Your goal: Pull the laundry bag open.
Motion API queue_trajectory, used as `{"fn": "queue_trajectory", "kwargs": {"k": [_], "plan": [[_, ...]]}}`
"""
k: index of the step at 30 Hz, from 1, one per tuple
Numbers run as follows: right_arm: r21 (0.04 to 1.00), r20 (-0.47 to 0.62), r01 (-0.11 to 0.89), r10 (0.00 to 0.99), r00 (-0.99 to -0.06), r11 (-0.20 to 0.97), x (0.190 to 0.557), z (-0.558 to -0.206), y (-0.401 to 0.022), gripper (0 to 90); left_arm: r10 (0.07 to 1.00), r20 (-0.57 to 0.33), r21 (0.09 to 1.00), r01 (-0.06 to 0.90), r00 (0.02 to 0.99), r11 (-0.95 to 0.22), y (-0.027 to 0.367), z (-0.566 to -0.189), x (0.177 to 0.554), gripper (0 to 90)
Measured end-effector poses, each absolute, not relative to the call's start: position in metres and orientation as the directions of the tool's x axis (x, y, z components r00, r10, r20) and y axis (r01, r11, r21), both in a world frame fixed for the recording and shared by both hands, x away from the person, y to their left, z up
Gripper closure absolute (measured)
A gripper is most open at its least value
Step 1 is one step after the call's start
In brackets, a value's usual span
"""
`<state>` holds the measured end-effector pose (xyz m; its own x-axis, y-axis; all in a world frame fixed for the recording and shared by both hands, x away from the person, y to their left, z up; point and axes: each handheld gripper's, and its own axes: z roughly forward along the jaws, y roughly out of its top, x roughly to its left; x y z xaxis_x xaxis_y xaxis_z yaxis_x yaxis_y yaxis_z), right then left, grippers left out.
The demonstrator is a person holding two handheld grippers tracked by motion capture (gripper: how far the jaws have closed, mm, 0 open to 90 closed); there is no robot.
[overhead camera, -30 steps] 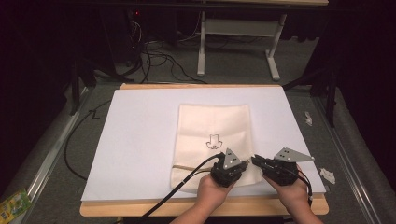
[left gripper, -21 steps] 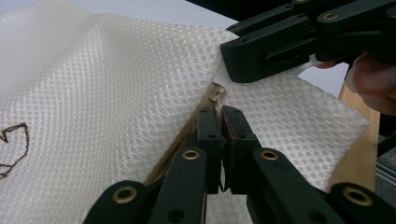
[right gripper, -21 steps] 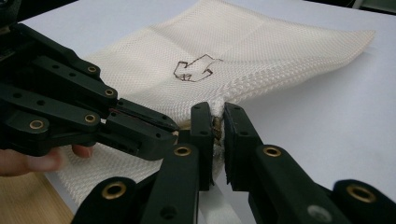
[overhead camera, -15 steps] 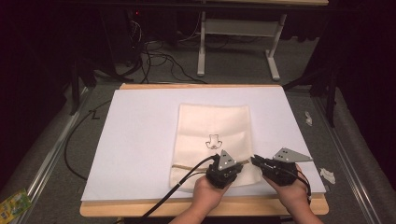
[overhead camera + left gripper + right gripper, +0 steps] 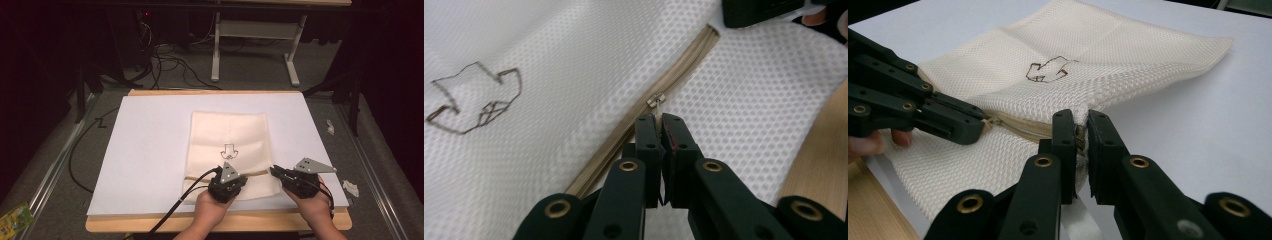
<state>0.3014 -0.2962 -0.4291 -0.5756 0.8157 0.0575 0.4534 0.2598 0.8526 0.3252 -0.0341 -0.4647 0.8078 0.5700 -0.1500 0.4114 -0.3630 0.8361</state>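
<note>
Along the mesh bag's (image 5: 229,150) zipper (image 5: 644,125) — left gripper (image 5: 658,122) pinches the pull tab, right gripper (image 5: 1082,132) clamps the bag's edge — next, probably a steady slide.

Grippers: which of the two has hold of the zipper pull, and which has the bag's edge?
The left gripper is shut on the zipper pull, partway along the zipper. The right gripper pinches the mesh bag at its side edge, at the zipper's end.
</note>
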Motion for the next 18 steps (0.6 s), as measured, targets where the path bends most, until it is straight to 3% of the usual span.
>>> {"fn": "queue_trajectory", "kwargs": {"k": [9,18], "plan": [[0.854,0.056,0.453,0.820,-0.570,0.256,0.301,-0.428,-0.298,84.8,0.578,-0.102,0.818,0.398,0.810,-0.414,-0.011,-0.464,0.325,87.1],[0.849,0.063,0.466,0.827,-0.558,0.249,0.303,-0.430,-0.302,84.7,0.618,-0.088,0.772,0.446,0.781,-0.454,0.036,-0.468,0.327,87.1]]}}
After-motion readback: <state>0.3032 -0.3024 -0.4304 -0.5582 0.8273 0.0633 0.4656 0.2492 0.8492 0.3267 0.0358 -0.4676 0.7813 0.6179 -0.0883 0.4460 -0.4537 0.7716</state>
